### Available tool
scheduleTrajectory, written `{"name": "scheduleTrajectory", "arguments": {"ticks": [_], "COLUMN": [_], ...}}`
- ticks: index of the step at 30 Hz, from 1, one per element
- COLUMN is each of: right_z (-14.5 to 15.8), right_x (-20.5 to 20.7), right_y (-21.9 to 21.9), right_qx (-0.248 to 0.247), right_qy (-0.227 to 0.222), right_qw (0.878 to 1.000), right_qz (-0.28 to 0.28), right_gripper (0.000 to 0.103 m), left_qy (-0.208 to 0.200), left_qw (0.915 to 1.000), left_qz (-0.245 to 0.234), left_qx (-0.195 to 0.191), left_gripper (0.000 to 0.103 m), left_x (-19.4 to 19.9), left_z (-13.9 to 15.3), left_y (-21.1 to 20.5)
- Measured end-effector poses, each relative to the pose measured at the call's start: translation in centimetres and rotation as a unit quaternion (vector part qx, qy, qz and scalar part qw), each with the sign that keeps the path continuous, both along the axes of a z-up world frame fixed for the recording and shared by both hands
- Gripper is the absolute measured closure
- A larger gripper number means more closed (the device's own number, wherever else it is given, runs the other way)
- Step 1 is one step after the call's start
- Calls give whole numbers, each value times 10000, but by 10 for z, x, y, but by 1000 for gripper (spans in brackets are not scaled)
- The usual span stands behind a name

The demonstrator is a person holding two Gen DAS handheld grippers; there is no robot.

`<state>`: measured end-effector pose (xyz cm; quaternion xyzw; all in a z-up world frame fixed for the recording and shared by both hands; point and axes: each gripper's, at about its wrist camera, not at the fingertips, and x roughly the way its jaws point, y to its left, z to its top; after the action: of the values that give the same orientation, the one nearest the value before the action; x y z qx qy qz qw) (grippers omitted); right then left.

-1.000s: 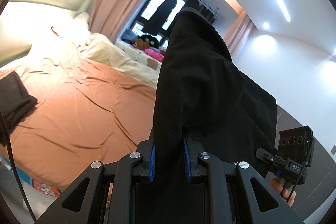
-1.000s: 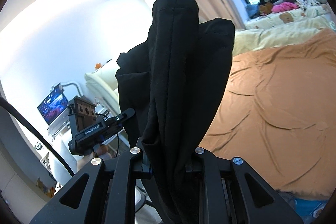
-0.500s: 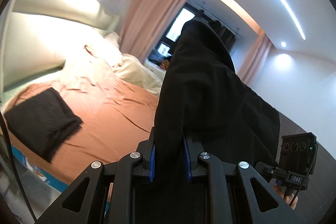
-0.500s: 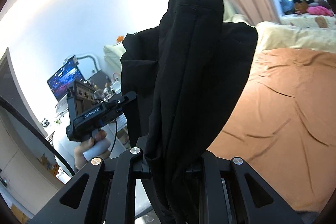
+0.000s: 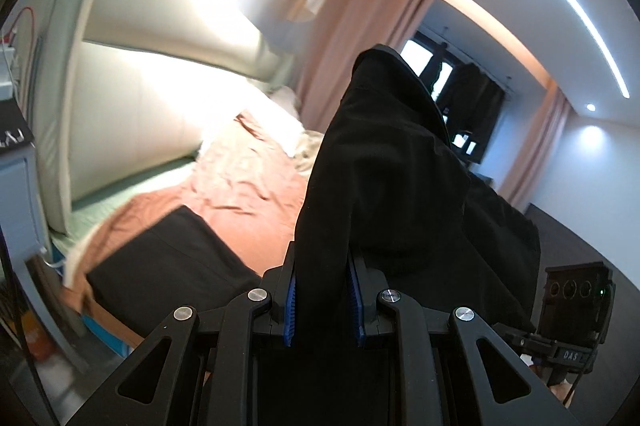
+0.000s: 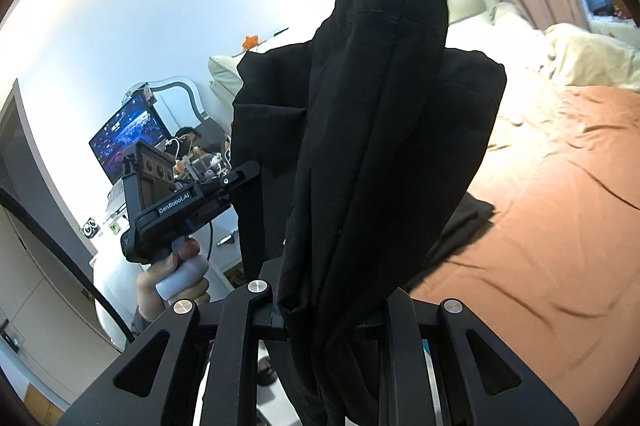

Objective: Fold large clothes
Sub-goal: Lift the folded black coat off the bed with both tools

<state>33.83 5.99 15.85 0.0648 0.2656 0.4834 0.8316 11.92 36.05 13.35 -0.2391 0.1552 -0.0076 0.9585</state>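
Left gripper (image 5: 322,300) is clamped on a bunched fold of the black garment (image 5: 384,186); right gripper (image 6: 324,310) grips another bunch of the same cloth (image 6: 384,130); the garment hangs in the air between both tools, off the bed (image 5: 248,186). Since a second ago both views have swung across the room; a folded black piece (image 5: 168,258) now lies close below. Judgement: the garment is being carried toward that stack for laying down.

a large black cloth garment (image 5: 384,186) hangs bunched in the air, draped in thick vertical folds. a second black piece, seemingly folded flat (image 5: 160,262), lies on the near left bed corner.
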Motion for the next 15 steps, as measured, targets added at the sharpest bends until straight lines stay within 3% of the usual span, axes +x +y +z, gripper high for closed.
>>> {"name": "scheduleTrajectory", "arguments": {"ticks": [15], "right_z": [-42], "right_x": [145], "right_y": [101], "right_qx": [80], "right_qy": [655], "right_qw": [9959], "right_qz": [618], "right_gripper": [89], "left_qy": [882], "left_qw": [9900], "left_qz": [938], "left_qx": [579], "left_gripper": [84], "left_x": [67], "left_z": [-18], "left_y": [119]}}
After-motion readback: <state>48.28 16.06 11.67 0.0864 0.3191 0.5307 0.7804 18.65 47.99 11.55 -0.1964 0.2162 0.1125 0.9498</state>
